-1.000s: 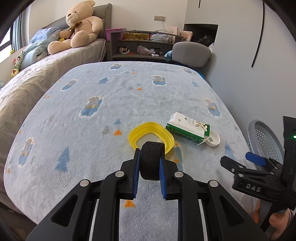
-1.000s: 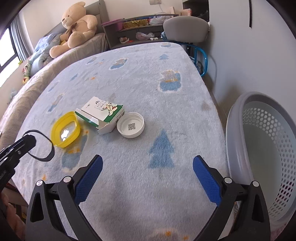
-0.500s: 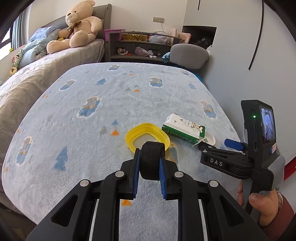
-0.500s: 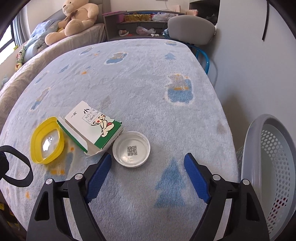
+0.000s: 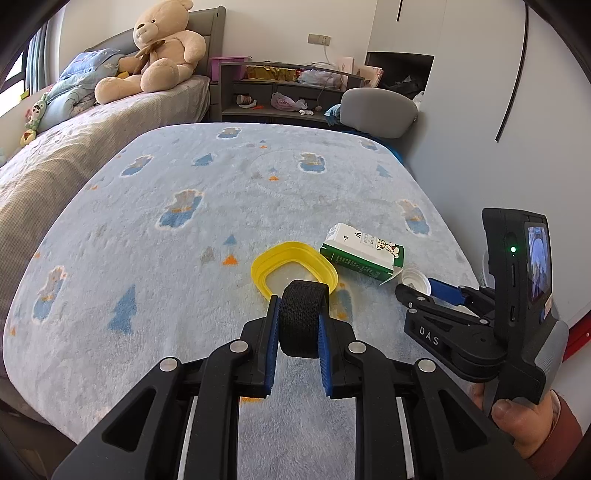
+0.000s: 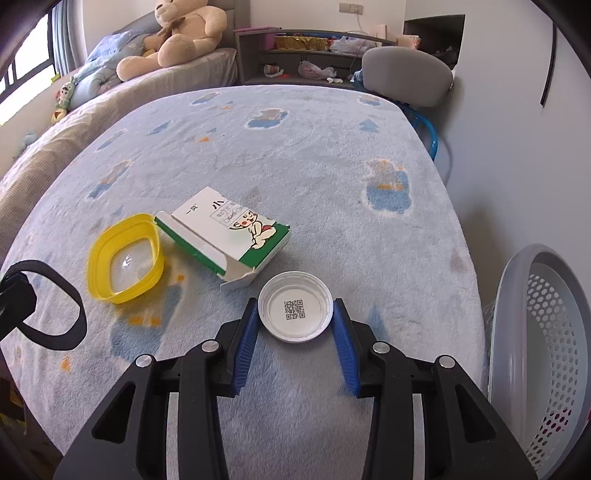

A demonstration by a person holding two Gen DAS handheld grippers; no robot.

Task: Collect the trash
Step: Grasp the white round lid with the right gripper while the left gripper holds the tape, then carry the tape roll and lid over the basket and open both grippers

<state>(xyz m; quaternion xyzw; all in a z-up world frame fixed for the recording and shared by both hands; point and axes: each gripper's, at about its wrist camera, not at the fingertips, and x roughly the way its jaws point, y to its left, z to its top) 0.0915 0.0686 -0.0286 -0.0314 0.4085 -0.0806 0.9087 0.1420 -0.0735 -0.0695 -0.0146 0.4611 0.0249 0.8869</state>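
At the bottom centre of the right wrist view, the right gripper (image 6: 295,325) is closing its jaws around a white round lid (image 6: 294,311), which is lying open side up on the blue blanket (image 6: 314,155). The blue pads are sitting right at the lid's two edges; whether they are already pressing cannot be told, so the lid is not yet clearly grasped. Approaching from low and level with the rim probably suits such a flat, shallow piece.

At the bottom centre of the left wrist view, the left gripper (image 5: 298,321) is clenched on a black band (image 5: 303,317), holding it above the blanket, presumably parked there while the other hand is working.

Just beyond the lid, toward the middle of the right view, a green and white carton (image 6: 225,236) is lying on its side with one end flap open, and a yellow container (image 6: 125,258) is resting just beside it at centre left. Both are waiting as further trash.

At the right edge, a grey perforated basket (image 6: 517,295) is standing beside the bed, likely the place where everything is going.

Far off at upper left, a teddy bear (image 6: 181,29) is sitting on the bed.
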